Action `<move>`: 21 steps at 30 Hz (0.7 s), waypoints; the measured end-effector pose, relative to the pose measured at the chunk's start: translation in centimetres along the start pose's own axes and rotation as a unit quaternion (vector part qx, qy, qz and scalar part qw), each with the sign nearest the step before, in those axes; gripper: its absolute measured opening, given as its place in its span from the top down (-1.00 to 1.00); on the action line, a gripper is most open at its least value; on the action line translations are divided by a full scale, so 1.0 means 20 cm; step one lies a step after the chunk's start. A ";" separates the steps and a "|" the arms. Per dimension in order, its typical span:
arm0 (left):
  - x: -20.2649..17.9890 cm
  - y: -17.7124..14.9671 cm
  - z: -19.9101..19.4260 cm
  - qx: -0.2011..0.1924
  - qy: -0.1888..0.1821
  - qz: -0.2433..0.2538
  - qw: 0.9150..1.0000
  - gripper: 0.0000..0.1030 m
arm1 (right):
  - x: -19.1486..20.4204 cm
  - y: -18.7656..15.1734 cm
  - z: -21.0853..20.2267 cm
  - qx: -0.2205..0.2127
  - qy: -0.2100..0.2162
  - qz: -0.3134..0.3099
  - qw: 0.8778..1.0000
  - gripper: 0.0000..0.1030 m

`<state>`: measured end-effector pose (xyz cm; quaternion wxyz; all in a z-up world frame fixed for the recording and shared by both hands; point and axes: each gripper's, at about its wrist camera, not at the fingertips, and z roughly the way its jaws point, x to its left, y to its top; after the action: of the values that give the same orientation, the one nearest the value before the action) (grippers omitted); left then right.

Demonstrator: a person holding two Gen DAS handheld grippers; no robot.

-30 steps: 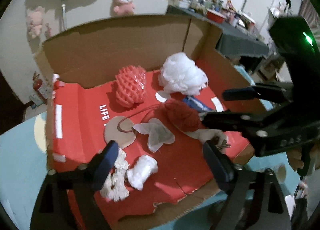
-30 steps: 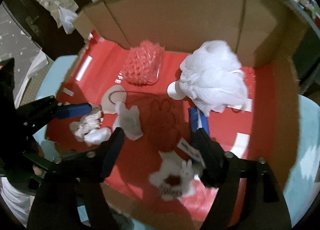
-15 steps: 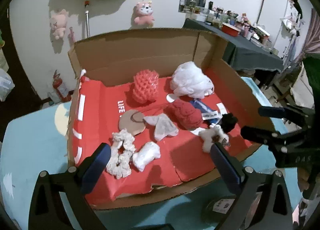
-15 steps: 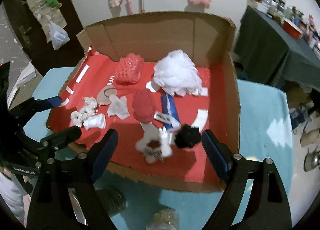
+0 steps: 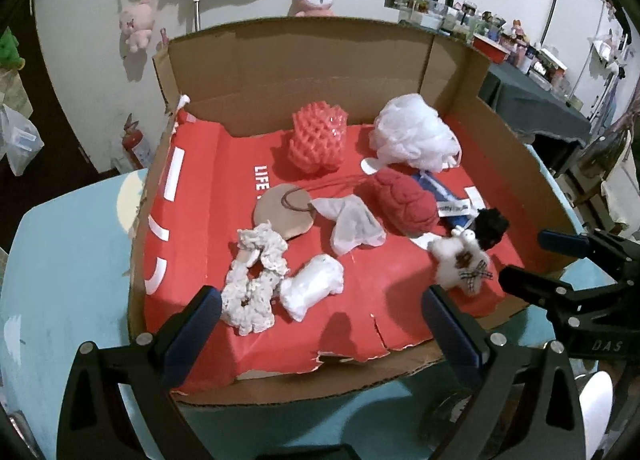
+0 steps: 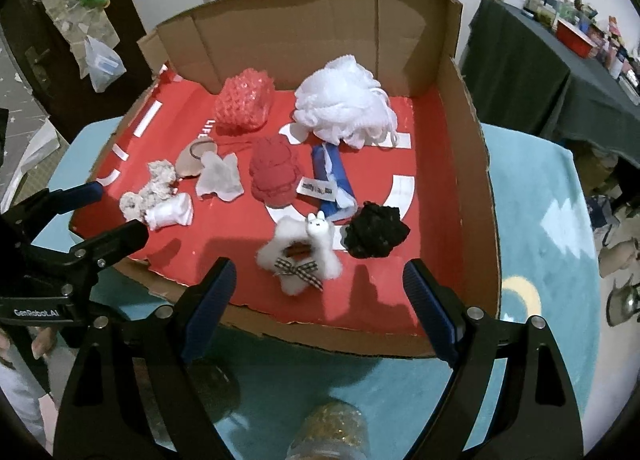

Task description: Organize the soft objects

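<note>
An open cardboard box (image 5: 304,60) with a red floor holds the soft things. At its back sit a pink foam net (image 5: 316,138) and a white bath pouf (image 5: 412,138). In the middle lie a red knitted piece (image 5: 400,204) and a white mesh cloth (image 5: 352,222). A lace scrunchie (image 5: 254,280) and a white bundle (image 5: 312,286) lie front left. A fluffy white bunny scrunchie (image 6: 300,256) and a black scrunchie (image 6: 376,234) lie front right. My left gripper (image 5: 318,306) stands open over the front edge, empty. My right gripper (image 6: 318,272) is open too, with nothing between its fingers.
The box (image 6: 320,32) rests on a teal surface (image 6: 532,220). A gold-topped jar (image 6: 332,432) stands just below my right gripper. A dark table (image 6: 520,72) full of small items stands at the right. Plush toys (image 5: 316,0) hang on the wall behind.
Both grippers have drawn back from inside the box to its front edge, and their jaws stand wider. The black scrunchie has come into view beside the bunny scrunchie.
</note>
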<state>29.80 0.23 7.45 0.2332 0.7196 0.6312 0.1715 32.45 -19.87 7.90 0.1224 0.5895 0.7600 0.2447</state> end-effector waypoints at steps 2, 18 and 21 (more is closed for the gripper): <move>0.00 -0.01 0.02 0.006 0.005 0.000 1.000 -0.97 | -0.01 -0.01 0.02 0.006 -0.002 0.006 1.000 -0.66; -0.01 -0.03 0.06 0.024 0.036 0.009 0.999 -0.97 | -0.06 -0.03 0.07 0.021 -0.022 0.028 0.999 -0.66; -0.01 -0.04 0.05 0.019 0.038 0.010 0.999 -0.97 | -0.05 -0.03 0.07 0.021 -0.021 0.025 0.999 -0.66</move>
<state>29.65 -0.06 6.21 0.1934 0.7234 0.6353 0.1886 32.85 -20.70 6.31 0.1193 0.6158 0.7473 0.2193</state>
